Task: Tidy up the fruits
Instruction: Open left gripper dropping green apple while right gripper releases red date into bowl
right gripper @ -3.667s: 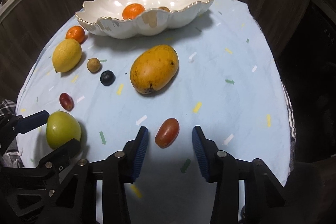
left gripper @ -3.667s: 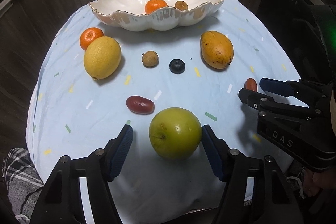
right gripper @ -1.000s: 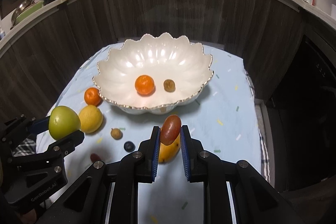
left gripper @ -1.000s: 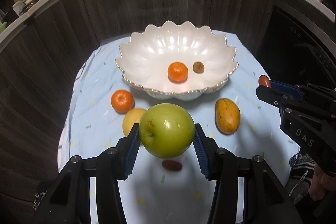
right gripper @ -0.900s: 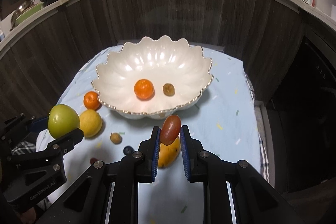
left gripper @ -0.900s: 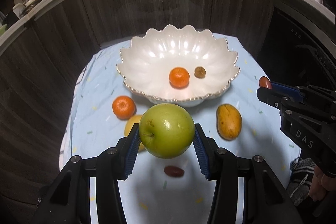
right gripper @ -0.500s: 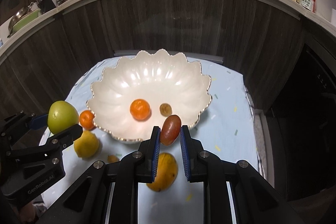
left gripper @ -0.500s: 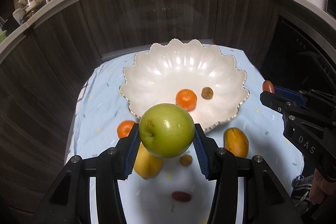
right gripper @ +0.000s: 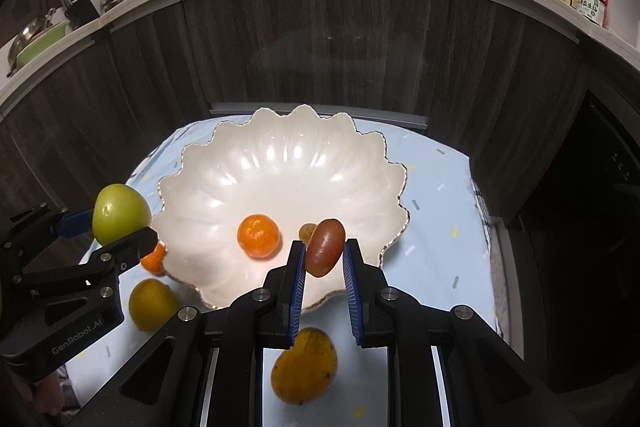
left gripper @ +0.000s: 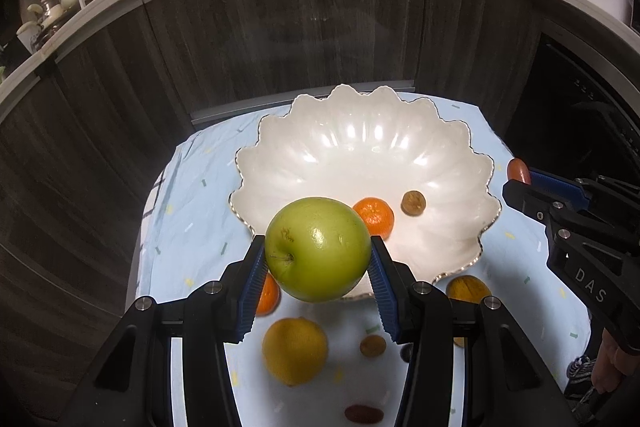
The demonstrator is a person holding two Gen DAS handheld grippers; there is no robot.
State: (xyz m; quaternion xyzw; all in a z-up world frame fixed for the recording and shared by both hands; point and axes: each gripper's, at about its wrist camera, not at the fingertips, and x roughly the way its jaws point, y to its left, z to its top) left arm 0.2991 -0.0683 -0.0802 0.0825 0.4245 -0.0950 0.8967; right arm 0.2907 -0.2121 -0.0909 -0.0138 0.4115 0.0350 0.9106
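My left gripper (left gripper: 318, 259) is shut on a green apple (left gripper: 318, 249) and holds it in the air over the near left rim of the white scalloped bowl (left gripper: 360, 147). My right gripper (right gripper: 324, 255) is shut on a small red oval fruit (right gripper: 325, 251) above the bowl's (right gripper: 280, 163) near right rim. Inside the bowl lie a mandarin (right gripper: 258, 235) and a small brown round fruit (left gripper: 413, 203). From the right wrist view the apple (right gripper: 120, 214) hangs at the bowl's left edge.
On the pale blue cloth (left gripper: 192, 203) in front of the bowl lie a lemon (left gripper: 295, 350), a second mandarin (left gripper: 267, 297), a mango (right gripper: 303, 365), a small brown fruit (left gripper: 373, 345) and a red oval fruit (left gripper: 364, 414). Dark cabinet fronts (left gripper: 280, 27) stand behind the table.
Both grippers have moved forward toward the bowl with their fruit held; the bowl now sits closer and lower in both views. Neither grip has changed.
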